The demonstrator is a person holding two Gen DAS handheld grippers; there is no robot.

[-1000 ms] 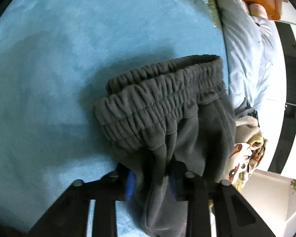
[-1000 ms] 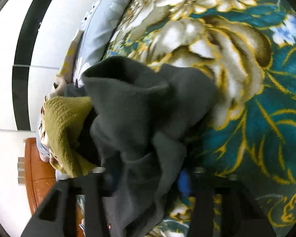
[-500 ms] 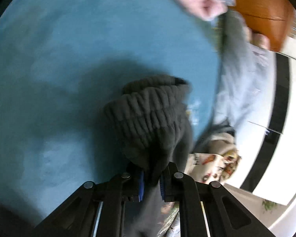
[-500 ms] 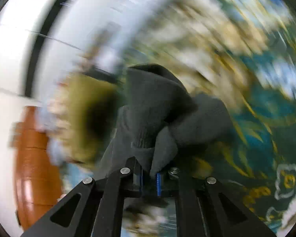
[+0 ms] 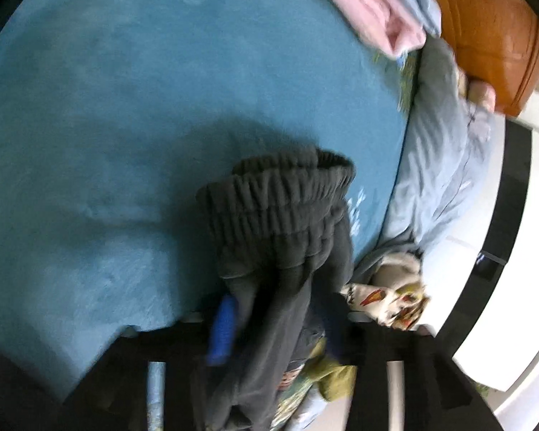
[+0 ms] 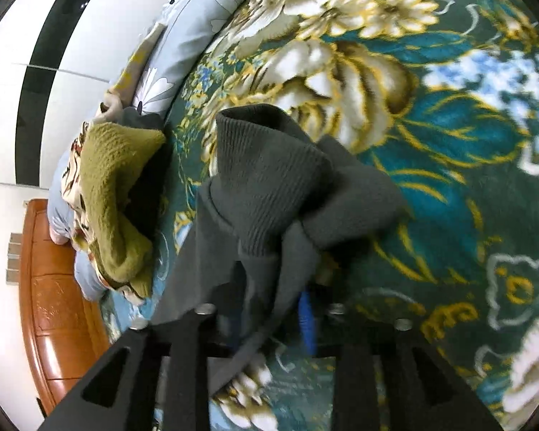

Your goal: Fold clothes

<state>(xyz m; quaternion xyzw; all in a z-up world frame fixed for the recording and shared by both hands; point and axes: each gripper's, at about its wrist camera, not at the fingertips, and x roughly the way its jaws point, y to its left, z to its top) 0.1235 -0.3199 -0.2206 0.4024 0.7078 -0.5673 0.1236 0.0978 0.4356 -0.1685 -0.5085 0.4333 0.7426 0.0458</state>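
Dark grey sweatpants hang between my two grippers. In the left wrist view their gathered elastic waistband (image 5: 280,201) bunches above the teal blanket (image 5: 125,107). My left gripper (image 5: 273,319) has its jaws spread, with the cloth draped loosely between them. In the right wrist view a ribbed cuff (image 6: 266,176) and a pant leg lie over the floral blanket (image 6: 431,143). My right gripper (image 6: 269,316) also has its jaws apart, with the leg cloth passing between them.
Folded pink and light blue clothes (image 5: 384,10) lie at the far end of the bed by an orange wooden headboard (image 5: 485,36). A pale blue pillow (image 5: 445,165) and a heap of olive knit (image 6: 115,194) and printed clothes lie along the bed's edge.
Both grippers were clamped on the sweatpants half a second ago. Now both sets of jaws have spread and the cloth sits loose between them. The waistband has settled lower.
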